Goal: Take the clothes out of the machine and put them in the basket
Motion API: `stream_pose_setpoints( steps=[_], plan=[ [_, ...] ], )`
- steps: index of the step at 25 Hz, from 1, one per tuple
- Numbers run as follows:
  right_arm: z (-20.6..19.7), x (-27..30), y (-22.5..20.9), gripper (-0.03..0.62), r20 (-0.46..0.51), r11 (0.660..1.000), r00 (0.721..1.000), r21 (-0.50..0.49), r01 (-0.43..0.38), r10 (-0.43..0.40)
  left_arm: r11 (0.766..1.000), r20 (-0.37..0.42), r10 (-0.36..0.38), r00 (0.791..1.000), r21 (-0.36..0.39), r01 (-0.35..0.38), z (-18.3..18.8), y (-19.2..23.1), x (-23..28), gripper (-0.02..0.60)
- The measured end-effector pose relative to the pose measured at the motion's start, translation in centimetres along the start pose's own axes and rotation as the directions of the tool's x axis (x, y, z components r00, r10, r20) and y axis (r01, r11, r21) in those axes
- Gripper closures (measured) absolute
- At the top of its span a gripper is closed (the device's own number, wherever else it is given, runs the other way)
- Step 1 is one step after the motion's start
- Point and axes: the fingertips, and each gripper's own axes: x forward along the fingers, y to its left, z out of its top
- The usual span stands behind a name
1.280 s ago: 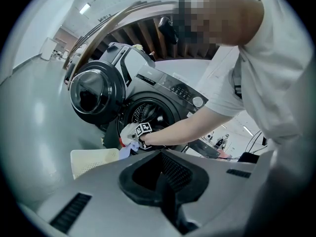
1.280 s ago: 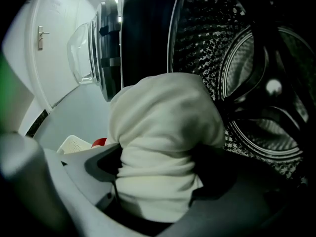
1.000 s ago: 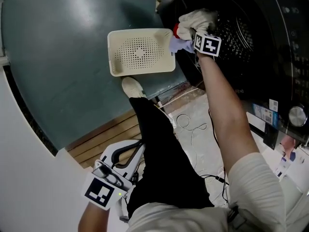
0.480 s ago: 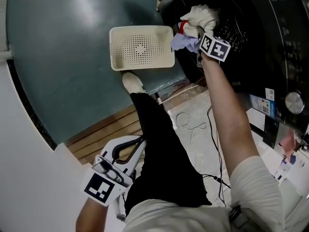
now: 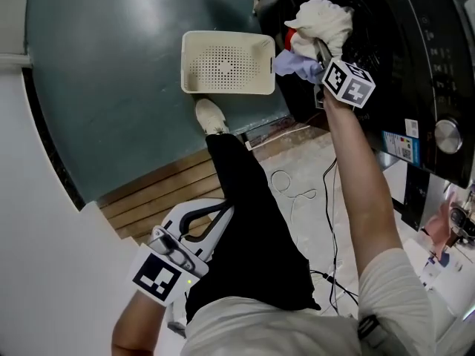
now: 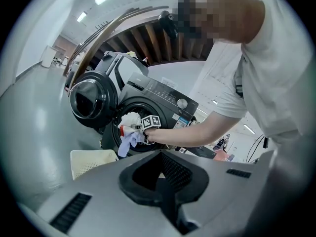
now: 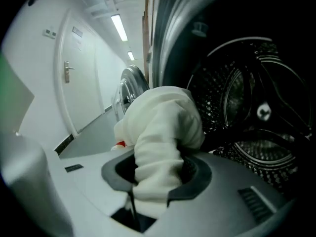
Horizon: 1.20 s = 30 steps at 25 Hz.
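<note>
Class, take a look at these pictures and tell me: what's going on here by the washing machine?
A person is unloading a washing machine with tongs in each hand. The right tongs have just been closing and now grip a white bundle of clothes, with lilac and red pieces hanging from it, at the drum's opening. The cream basket waits on the floor beside the machine with nothing in it. The left tongs are shut on nothing, held back by the person's side.

bright ceiling strip lights (image 7: 118, 27), even light indoors. gripper views: fisheye warp, dark corners. drum interior (image 7: 256, 112) dim. white cloth (image 7: 163, 132) close up, soft focus.
</note>
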Motion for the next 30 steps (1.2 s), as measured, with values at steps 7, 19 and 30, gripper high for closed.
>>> stream_pose_setpoints(
  steps=[7, 19, 30],
  plan=[
    [3.7, -3.8, 7.1, 0.448, 0.06, 0.984, 0.983, -0.068, -0.167, 0.171, 1.0, 0.026, 0.012, 1.0, 0.019, -0.013, -0.2, -1.8, -1.2, 0.583],
    [4.2, -3.6, 18.7, 0.448, 0.043, 0.895, 0.913, -0.218, -0.388, 0.406, 0.998, 0.064, 0.059, 0.996, 0.004, -0.059, -1.3, -2.9, -2.6, 0.584],
    [-6.0, 4.6, 22.7, 0.448, -0.182, 0.811, 0.881, -0.345, -0.473, 0.436, 0.994, 0.059, 0.1, 0.993, -0.059, -0.097, -2.7, 0.7, -2.2, 0.583]
  ],
)
